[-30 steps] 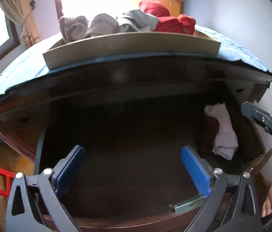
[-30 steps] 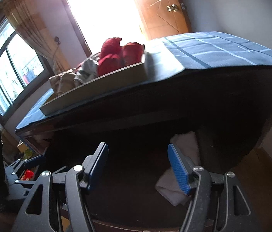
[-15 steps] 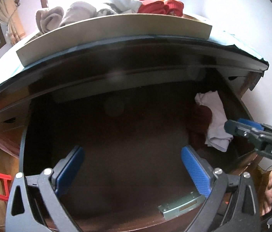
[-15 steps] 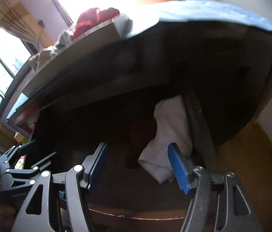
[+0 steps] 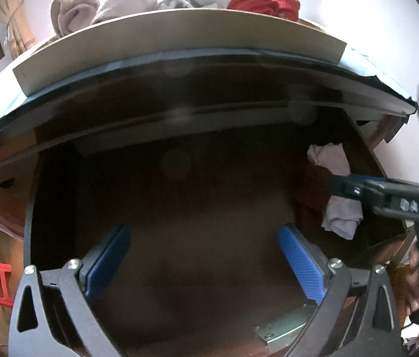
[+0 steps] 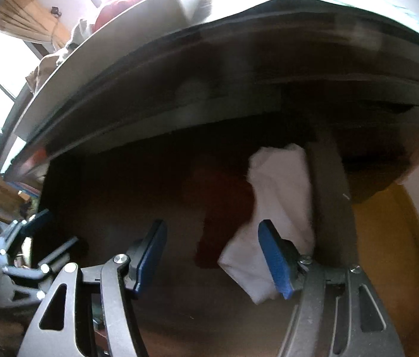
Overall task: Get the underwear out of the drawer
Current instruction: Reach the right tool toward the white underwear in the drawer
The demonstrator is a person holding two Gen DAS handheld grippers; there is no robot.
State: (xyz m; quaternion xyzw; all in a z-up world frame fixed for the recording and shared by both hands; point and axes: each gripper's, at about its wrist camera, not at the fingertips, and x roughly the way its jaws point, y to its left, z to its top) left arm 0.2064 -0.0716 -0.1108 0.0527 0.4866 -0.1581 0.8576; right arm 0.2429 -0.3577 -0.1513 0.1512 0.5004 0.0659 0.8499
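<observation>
Both grippers have tipped lower toward the open drawer (image 5: 179, 208) since a second ago, and the right gripper (image 6: 212, 258) has slid in over the clothes at the drawer's right end. In the left wrist view, that gripper (image 5: 355, 186) reaches in from the right, its one visible blue-padded finger crossing in front of the white garment (image 5: 343, 217).

Two pieces of underwear lie in the drawer, both against its right side: one white (image 6: 278, 208), crumpled and partly folded, and one dark red (image 6: 224, 208) just to its left, touching it. The red piece is hard to make out in the shadow. The rest of the dark wooden drawer floor is bare.

The right gripper's two blue pads are spread apart with nothing pinched; the right pad overlaps the lower edge of the white piece in the picture, but whether it touches cannot be told. The left gripper (image 5: 203, 264) is also spread wide, over the bare middle of the drawer, holding nothing.

On top of the furniture sits one shallow tray (image 5: 179, 32) heaped with clothes: several grey or beige pieces and at least two red ones.
</observation>
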